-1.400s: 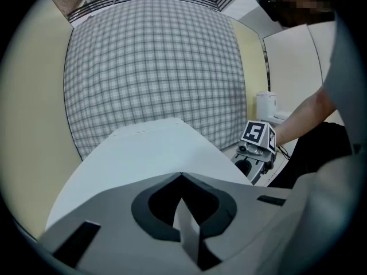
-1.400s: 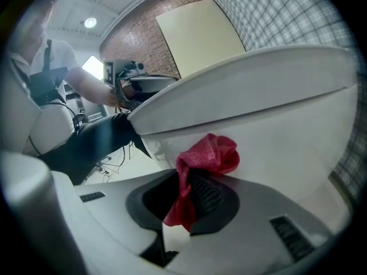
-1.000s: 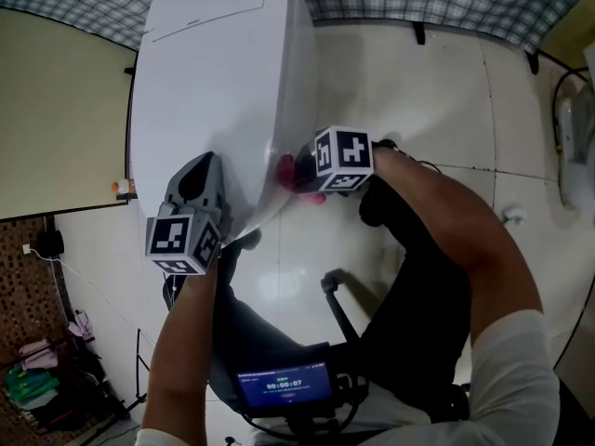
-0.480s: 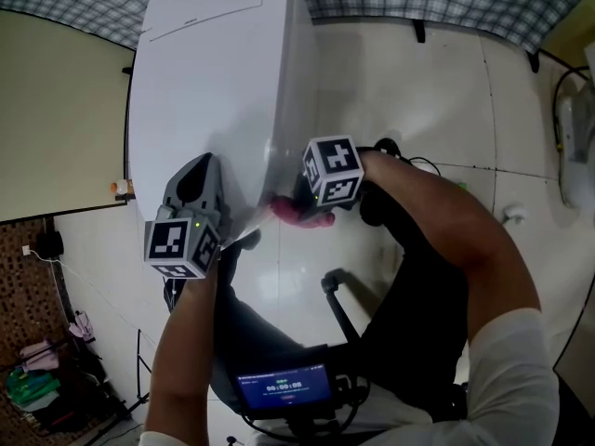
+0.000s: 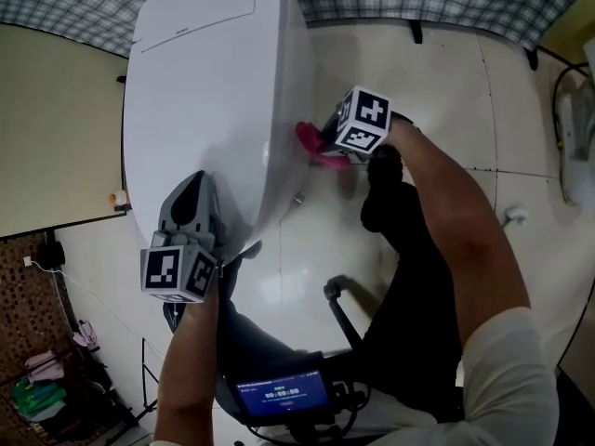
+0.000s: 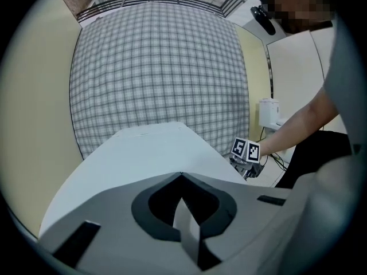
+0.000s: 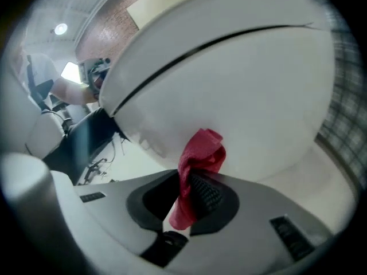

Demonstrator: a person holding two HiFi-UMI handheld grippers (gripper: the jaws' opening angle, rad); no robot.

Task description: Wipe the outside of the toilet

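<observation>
Checked cloth [image 6: 160, 67]: on the wall ahead of the fingers of the left gripper [image 6: 181, 202]. Tiled floor [image 5: 446, 82]: below the fingers of the right gripper [image 5: 325, 144]. Lit screen [image 5: 284, 396]: well behind both.

Glossy white ceramic toilet [image 5: 204, 110] against a blue-grey and white checked fabric backdrop [image 6: 155, 73].
A crumpled crimson-pink cloth [image 7: 198, 156] is the one bright colour; the grey plastic left gripper [image 6: 182, 202] and grey plastic right gripper [image 7: 186, 193] each bear a cube of black-and-white square markers; the smooth floor tiles [image 5: 446, 91] are pale cream, the flat side wall panel [image 5: 56, 128] dull yellow.
</observation>
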